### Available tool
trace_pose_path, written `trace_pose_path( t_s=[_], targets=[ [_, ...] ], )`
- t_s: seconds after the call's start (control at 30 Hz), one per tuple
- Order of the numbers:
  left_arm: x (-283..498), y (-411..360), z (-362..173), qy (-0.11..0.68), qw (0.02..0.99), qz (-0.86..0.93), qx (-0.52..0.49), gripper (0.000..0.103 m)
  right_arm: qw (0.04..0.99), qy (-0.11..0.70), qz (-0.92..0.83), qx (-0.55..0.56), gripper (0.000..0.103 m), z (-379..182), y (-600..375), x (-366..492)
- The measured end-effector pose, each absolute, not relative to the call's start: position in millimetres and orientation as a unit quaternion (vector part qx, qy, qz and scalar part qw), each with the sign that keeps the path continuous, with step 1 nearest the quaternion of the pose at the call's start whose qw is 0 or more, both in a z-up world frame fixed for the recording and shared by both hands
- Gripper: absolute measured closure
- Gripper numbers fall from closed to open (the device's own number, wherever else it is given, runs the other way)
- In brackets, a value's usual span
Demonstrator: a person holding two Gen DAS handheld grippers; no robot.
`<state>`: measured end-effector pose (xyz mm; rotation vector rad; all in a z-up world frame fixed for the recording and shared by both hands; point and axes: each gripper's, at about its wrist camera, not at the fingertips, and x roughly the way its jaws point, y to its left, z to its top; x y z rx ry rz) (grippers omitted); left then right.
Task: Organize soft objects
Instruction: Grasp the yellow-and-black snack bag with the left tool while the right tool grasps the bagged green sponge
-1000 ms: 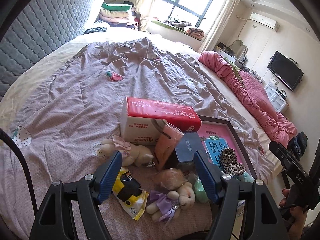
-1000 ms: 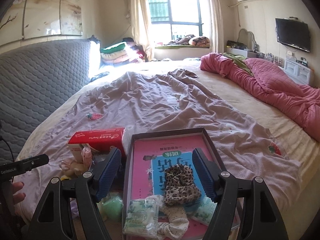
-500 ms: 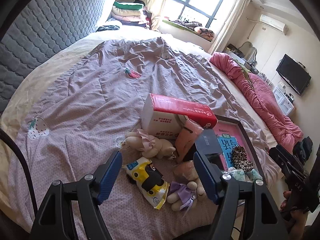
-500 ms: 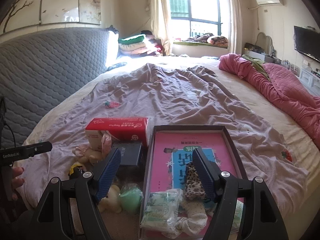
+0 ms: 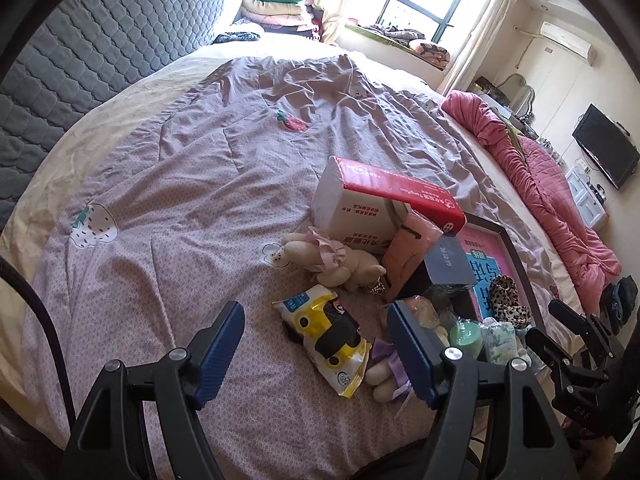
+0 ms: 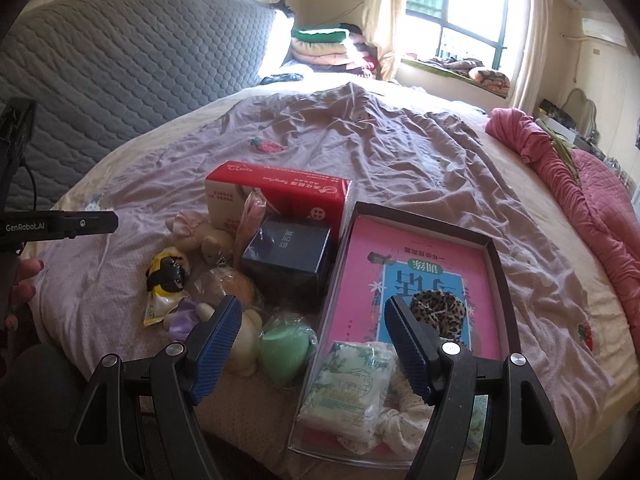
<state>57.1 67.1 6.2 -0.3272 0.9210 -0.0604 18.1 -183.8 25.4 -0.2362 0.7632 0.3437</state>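
Closing in on the pile: both cams sit lower and nearer vs a sec ago, right view rolled. Left gripper [image 5: 316, 354] jaws wide, empty, over yellow snack bag [image 5: 328, 340] on bed [image 5: 160, 200]. Right gripper [image 6: 310, 346] jaws wide, empty, between green sponge [image 6: 286, 350] and tray [image 6: 505, 276]. Leopard scrunchie [image 6: 438, 310] + tissue pack [image 6: 350, 390] in tray; plush bears still outside, so pick prob next, nothing grabbed yet

Soft objects, on mauve quilt: beige plush bear [image 6: 204, 240], pink-frilled, lying flat; second plush [image 6: 240, 344], purple bow, partly hidden; green sponge egg [image 6: 285, 346]. In box tray [image 6: 502, 276]: leopard scrunchie [image 6: 438, 312], tissue pack [image 6: 352, 384], possibly a white scrunchie [image 6: 400, 420].
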Motion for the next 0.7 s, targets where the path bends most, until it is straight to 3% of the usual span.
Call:
trace_pose_path(
  t_s=[0.7],
  targets=[
    [64.7,38.1,-29.4,0.496,0.856,-0.039,-0.140,0.030,0.857,0.412,0.193,-0.243,0.028,-26.6,-149.8,17.0]
  ],
)
